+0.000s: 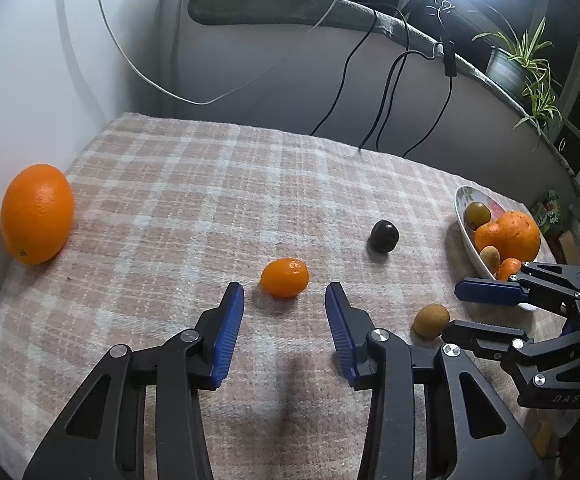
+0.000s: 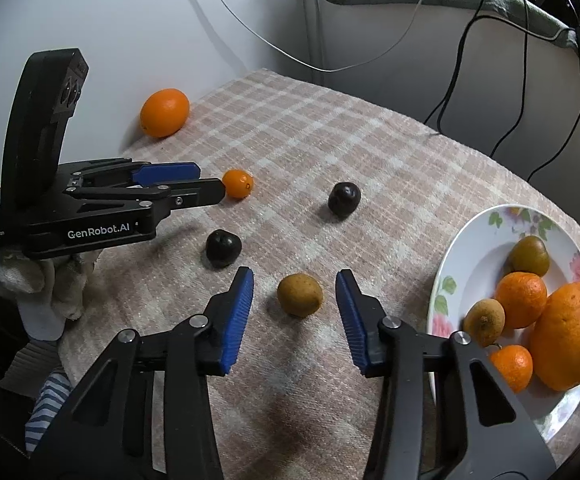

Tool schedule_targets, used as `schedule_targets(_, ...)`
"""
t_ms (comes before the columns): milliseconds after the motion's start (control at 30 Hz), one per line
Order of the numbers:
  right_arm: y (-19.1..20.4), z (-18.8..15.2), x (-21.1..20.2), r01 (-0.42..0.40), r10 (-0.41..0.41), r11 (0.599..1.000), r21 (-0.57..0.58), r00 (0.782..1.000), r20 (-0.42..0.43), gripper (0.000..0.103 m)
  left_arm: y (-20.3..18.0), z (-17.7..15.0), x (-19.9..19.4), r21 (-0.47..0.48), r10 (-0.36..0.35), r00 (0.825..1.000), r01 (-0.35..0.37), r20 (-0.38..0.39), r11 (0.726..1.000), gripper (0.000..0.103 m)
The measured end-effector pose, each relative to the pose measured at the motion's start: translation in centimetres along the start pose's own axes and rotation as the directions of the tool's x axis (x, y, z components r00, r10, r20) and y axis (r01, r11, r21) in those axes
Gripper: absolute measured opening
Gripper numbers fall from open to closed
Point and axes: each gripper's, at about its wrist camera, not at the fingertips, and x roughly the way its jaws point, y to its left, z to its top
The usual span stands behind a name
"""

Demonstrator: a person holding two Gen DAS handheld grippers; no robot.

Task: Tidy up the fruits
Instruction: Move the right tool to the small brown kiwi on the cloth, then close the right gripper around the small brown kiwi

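Note:
My left gripper (image 1: 284, 289) is open, its blue pads on either side of a small tangerine (image 1: 285, 278) without touching it. Seen from the right wrist, the left gripper (image 2: 212, 181) reaches the same tangerine (image 2: 238, 184). My right gripper (image 2: 293, 274) is also open; a brown round fruit (image 2: 299, 294) sits between its tips, clear of both pads. The left wrist view shows that fruit (image 1: 431, 320) by the right gripper (image 1: 459, 312). Two dark plums (image 2: 343, 198) (image 2: 223, 248) and a large orange (image 2: 165, 112) lie loose. A floral plate (image 2: 469, 232) holds several fruits.
A checked cloth (image 1: 210, 184) covers the table, which ends at a white wall on the left. Black and white cables (image 1: 385, 92) hang behind it. A potted plant (image 1: 525, 60) stands at the far right. A gloved hand (image 2: 42, 284) holds the left gripper.

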Motion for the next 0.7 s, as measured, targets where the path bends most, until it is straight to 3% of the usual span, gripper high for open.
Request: schedule_targets(700,0.4,0.0,1.5,0.005,-0.005,1.000,-0.009,0.999,-0.038,0.036,0.3,0.5,2.3,0.005,0.008,0.999,-0.007,-0.044,1.000,0.037)
